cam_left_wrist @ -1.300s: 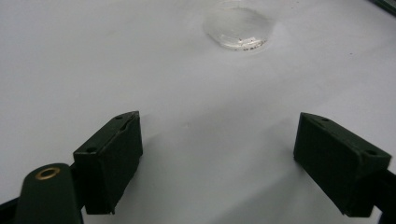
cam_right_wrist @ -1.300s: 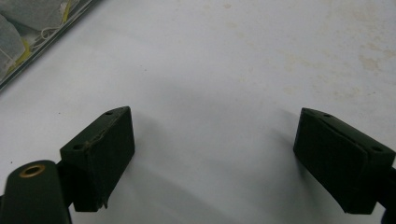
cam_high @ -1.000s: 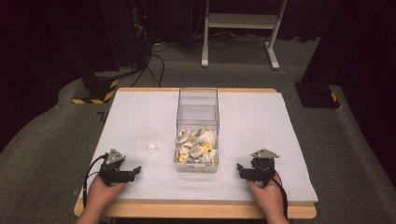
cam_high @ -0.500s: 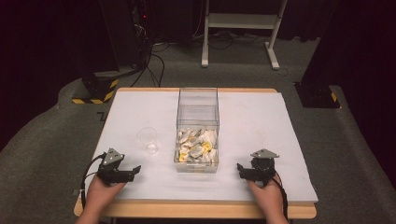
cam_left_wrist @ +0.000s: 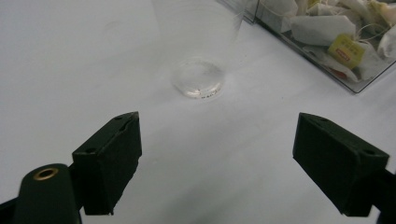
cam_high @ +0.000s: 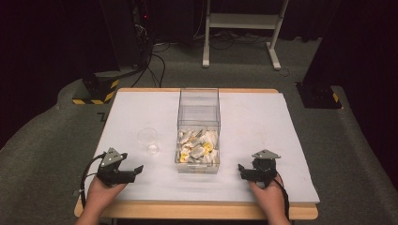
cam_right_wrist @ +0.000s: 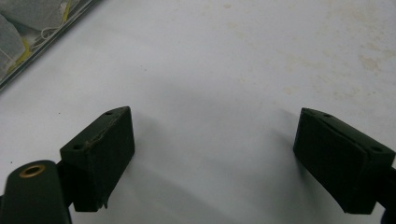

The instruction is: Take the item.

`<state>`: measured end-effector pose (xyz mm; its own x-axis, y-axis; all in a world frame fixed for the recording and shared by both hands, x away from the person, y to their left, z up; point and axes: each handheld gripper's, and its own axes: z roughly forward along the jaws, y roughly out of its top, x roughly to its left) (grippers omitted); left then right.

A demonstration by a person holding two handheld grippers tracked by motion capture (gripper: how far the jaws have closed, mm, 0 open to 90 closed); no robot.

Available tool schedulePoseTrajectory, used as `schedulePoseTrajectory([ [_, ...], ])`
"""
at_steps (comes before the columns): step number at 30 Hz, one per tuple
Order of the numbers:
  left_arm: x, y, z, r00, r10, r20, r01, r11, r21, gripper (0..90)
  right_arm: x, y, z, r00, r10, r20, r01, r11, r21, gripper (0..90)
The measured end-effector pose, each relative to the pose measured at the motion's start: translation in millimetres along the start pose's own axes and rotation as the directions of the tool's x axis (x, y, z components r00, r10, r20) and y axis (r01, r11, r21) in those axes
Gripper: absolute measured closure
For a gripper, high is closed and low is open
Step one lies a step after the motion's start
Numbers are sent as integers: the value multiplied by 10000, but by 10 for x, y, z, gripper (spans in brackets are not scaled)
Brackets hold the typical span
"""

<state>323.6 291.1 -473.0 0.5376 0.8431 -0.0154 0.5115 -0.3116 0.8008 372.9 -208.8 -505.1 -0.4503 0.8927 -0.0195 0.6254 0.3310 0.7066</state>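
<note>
Resting on the white surface (cam_high: 253, 117) near its front edge, the left gripper (cam_high: 133, 171) sits in the person's left hand (cam_high: 101, 190) with its fingers (cam_left_wrist: 109, 158) spread wide and nothing between them. Just ahead of it stands a clear plastic cup (cam_high: 148, 139), upright, seen in the left gripper view (cam_left_wrist: 198, 44) beyond the gap between the fingers and not touching them. At the middle of the surface is a clear plastic box (cam_high: 199, 129), its near half heaped with tea bags (cam_high: 197, 145) in white wrappers with yellow tags (cam_left_wrist: 346, 50); its far half looks bare. The right gripper (cam_high: 243, 171), in the right hand (cam_high: 268, 197), lies at the box's right, apart from it, its fingers (cam_right_wrist: 100, 154) likewise spread over bare, faintly stained surface, with the box's corner (cam_right_wrist: 28, 35) at the upper left of its view
</note>
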Motion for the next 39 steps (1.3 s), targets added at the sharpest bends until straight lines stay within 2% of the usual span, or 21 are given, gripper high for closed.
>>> schedulePoseTrajectory([
  [10, -141, 125, -22, 9988, 82, 492, -60, 9989, -456, 168, 2, 0, -1, 10000, 27, 0, -27, 10000, 7, 122],
  [13, -181, 160, -19, 9985, 152, 530, -122, 9983, -568, 175, 2, 0, -1, 10000, 28, 1, -28, 10000, 6, 123],
  [16, -210, 180, -11, 9980, 77, 625, -40, 9982, -590, 179, 2, 0, -1, 10000, 28, 1, -28, 10000, 6, 122],
  [18, -241, 221, 12, 9971, 263, 717, -220, 9980, -591, 180, 1, 0, -1, 10000, 28, 0, -28, 10000, 5, 123],
  [34, -409, 374, 105, 9909, 580, 1211, -505, 9967, -643, 183, 1, -1, 0, 10000, 7, 12, -7, 10000, -3, 123],
  [39, -456, 483, 114, 9885, 711, 1336, -612, 9951, -772, 187, 0, 0, 0, 10000, -20, 14, 20, 10000, -11, 123],
])
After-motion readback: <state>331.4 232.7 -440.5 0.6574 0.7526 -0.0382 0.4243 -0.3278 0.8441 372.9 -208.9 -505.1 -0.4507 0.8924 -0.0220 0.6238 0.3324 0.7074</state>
